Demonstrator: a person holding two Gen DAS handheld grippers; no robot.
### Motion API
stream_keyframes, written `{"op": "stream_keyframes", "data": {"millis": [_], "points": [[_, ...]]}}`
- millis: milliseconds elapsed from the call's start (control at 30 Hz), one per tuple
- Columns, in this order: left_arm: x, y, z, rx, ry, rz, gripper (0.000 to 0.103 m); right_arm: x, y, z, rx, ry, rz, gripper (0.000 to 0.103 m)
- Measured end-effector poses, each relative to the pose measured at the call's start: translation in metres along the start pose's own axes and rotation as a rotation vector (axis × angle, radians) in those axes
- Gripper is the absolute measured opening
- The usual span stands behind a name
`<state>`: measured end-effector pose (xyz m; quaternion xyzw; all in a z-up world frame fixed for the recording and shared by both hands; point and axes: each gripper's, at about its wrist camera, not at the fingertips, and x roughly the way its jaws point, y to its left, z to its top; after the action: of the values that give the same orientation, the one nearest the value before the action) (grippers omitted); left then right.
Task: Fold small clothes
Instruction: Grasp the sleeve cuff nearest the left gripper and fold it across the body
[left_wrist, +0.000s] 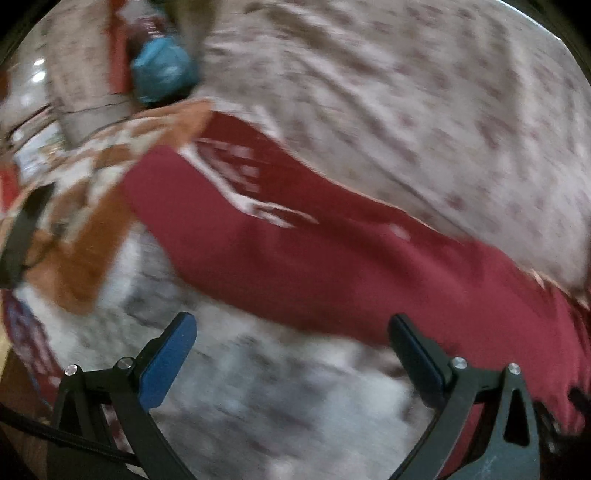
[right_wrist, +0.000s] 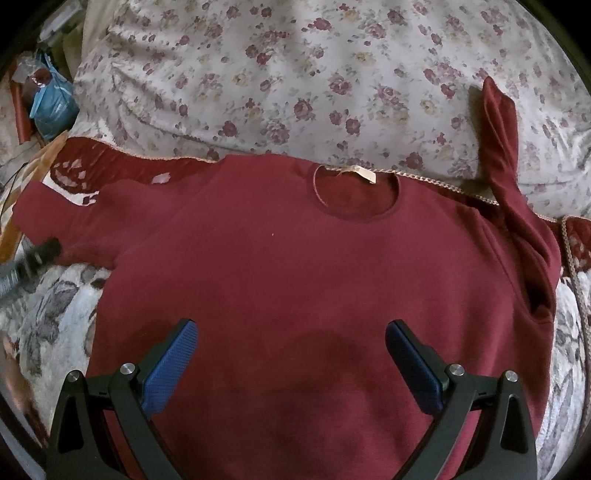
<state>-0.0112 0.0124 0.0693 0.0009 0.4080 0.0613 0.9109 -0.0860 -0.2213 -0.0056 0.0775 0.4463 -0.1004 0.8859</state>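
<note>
maroon sweater (right_wrist: 295, 266) lies flat under the spread right tongs (right_wrist: 291, 354).

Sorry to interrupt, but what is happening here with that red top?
A person holding two grippers is about to fold a maroon sweatshirt spread flat on a floral bedspread. The right gripper hovers open above its body. The left gripper, also open, is near one sleeve. Nothing is gripped yet.
</note>
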Motion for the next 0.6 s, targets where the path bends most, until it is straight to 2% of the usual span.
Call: {"op": "stream_keyframes", "data": {"millis": [167,267,333,467,533,567,600], "points": [[0.031,0.052,0.044,-0.109,0.009,0.150,0.103,0.000,0.002,0.000,-0.011,0.006,0.009,0.103],[0.053,0.070,0.065,-0.141,0.018,0.200,0.103,0.003,0.004,-0.003,-0.011,0.023,0.022,0.103],[0.067,0.078,0.075,-0.154,0.025,0.220,0.098,0.005,0.006,-0.006,-0.023,0.037,0.025,0.103],[0.103,0.092,0.089,-0.161,0.076,0.276,0.066,0.007,0.009,-0.007,-0.053,0.055,0.018,0.103],[0.108,0.092,0.093,-0.145,0.050,0.322,0.055,0.004,0.008,-0.006,-0.056,0.048,0.016,0.103],[0.108,0.089,0.095,-0.129,0.034,0.328,0.037,0.003,0.007,-0.006,-0.054,0.044,0.017,0.103],[0.108,0.084,0.096,-0.112,0.036,0.310,0.009,0.002,0.005,-0.006,-0.051,0.043,0.020,0.103]]}}
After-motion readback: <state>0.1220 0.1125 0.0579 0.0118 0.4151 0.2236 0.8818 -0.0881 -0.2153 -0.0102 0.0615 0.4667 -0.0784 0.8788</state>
